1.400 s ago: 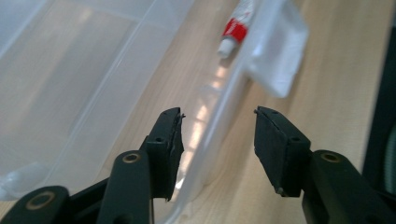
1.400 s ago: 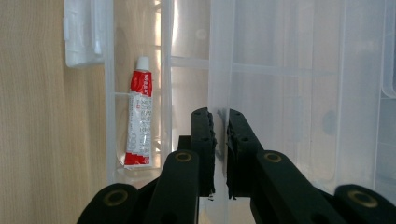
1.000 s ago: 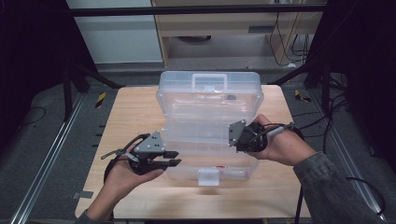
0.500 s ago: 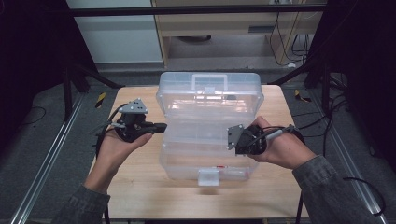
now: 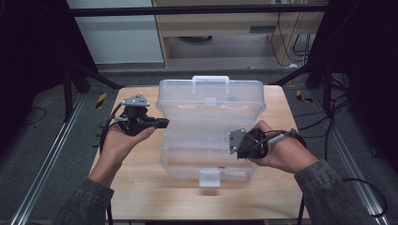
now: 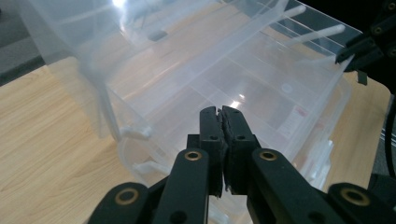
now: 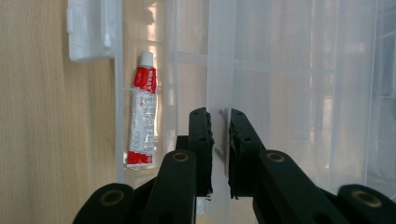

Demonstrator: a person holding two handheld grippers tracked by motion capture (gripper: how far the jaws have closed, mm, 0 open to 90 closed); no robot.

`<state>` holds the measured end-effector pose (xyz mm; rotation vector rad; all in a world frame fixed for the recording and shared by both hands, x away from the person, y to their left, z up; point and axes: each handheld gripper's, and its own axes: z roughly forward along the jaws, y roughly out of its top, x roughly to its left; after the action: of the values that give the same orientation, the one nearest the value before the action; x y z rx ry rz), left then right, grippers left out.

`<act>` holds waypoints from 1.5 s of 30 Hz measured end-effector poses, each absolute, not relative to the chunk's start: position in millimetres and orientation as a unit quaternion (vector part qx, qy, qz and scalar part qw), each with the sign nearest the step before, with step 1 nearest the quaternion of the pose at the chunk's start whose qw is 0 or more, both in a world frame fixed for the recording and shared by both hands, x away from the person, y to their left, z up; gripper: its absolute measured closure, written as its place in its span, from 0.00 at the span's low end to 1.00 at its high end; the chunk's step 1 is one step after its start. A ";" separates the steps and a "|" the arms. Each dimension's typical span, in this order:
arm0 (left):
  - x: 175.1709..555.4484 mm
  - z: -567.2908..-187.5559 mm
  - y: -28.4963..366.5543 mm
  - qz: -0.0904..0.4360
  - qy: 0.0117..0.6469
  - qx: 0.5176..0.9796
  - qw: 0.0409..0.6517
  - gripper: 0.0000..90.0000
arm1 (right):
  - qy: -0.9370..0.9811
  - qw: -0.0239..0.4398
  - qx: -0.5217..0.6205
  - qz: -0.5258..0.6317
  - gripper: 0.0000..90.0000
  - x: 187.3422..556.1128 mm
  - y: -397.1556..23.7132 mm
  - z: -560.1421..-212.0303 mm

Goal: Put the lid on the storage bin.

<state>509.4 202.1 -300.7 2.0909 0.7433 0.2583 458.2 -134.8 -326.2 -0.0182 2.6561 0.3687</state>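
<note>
Surface (image 5: 141, 187) of pale wood carries a clear plastic organizer box (image 5: 209, 159) at its middle, lid (image 5: 211, 101) standing open at the far side. Right tongs (image 5: 233, 141) clamp the box's right wall, likely to steady it. Left tongs (image 5: 165, 123), closed on nothing, hover by the lid's left edge. Inside, near the front latch, lies a red-and-white tube (image 7: 142, 116).

Your clear plastic storage box (image 5: 211, 136) sits open at the table's centre, lid (image 5: 211, 96) raised at the far side. Its base holds a red-and-white tube (image 7: 142, 119) by the front latch (image 5: 209, 177).
</note>
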 end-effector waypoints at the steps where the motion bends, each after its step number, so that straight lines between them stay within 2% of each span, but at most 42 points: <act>1: 510.7 -300.7 201.7 0.104 0.294 0.839 0.445 0.97 | 0.965 0.228 -0.007 0.131 0.91 457.9 -134.8 -326.2; 4: 510.5 -299.9 203.3 0.108 0.300 0.836 0.447 0.99 | 0.966 0.223 -0.009 0.132 0.91 457.7 -134.2 -327.5; 22: 499.2 -310.9 212.3 0.102 0.312 0.833 0.446 1.00 | 0.964 0.221 -0.002 0.146 0.90 448.1 -137.1 -338.9; 34: 482.0 -328.3 212.8 0.106 0.312 0.834 0.442 1.00 | 0.928 0.265 0.087 0.246 0.48 418.5 -163.8 -338.7; 41: 469.9 -342.4 212.7 0.115 0.311 0.832 0.444 1.00 | 0.909 0.291 0.148 0.258 0.30 398.3 -188.1 -344.5; 45: 465.4 -347.5 213.4 0.117 0.312 0.832 0.444 1.00 | 0.905 0.295 0.173 0.255 0.25 394.8 -199.4 -351.5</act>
<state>465.4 213.4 -347.5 2.0623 0.7729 0.2892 394.8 -199.4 -351.5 0.4600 2.4071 0.6777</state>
